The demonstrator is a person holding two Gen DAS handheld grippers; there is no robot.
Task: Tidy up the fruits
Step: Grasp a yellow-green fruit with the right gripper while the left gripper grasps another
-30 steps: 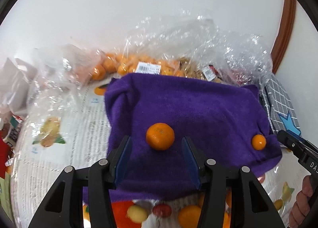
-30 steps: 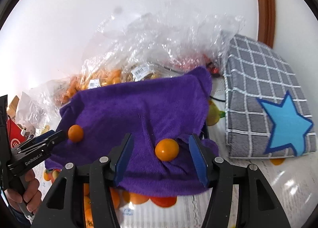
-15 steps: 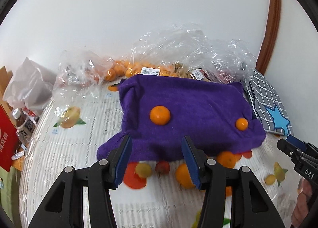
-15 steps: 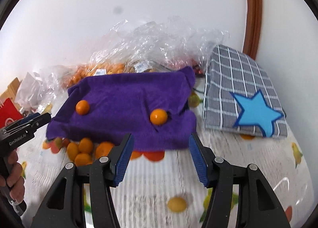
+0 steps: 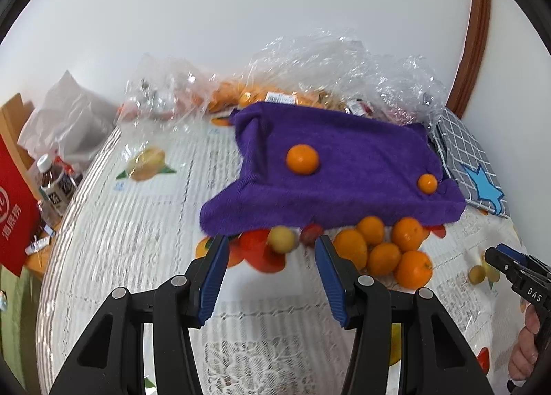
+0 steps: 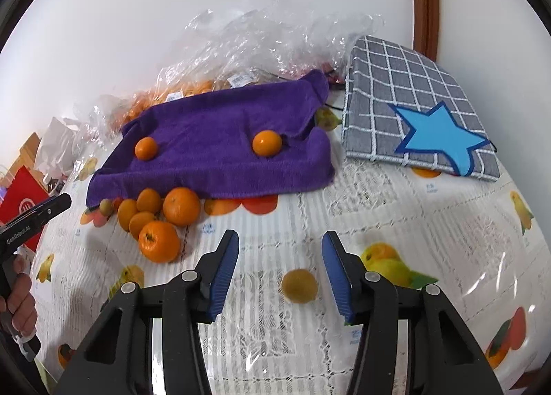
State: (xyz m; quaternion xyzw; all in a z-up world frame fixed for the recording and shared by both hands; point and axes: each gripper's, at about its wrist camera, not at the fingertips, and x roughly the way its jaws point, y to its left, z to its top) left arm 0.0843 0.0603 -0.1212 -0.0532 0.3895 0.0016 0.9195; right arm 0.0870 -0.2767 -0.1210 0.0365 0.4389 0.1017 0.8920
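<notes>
A purple towel (image 5: 337, 160) (image 6: 220, 143) lies on the table with two small oranges on it: one (image 5: 302, 159) (image 6: 146, 148) and another (image 5: 427, 183) (image 6: 267, 143). Several loose oranges (image 5: 382, 250) (image 6: 159, 222) sit in a pile at the towel's near edge, with a small yellow fruit (image 5: 282, 239) and a red one (image 5: 311, 233). A small brownish fruit (image 6: 299, 285) lies between my right gripper's fingers. My left gripper (image 5: 272, 271) is open and empty, short of the pile. My right gripper (image 6: 280, 264) is open.
Clear plastic bags (image 5: 330, 67) holding more oranges lie behind the towel by the wall. A grey checked cloth with a blue star (image 6: 420, 109) lies to the right. A red box (image 5: 13, 209) and bottles (image 5: 51, 184) stand at the left edge. The tablecloth (image 6: 344, 195) has printed fruit.
Both grippers have drawn back from the towel toward the near table edge. The two oranges stay on the towel; the loose pile and the brownish fruit have come into view.
</notes>
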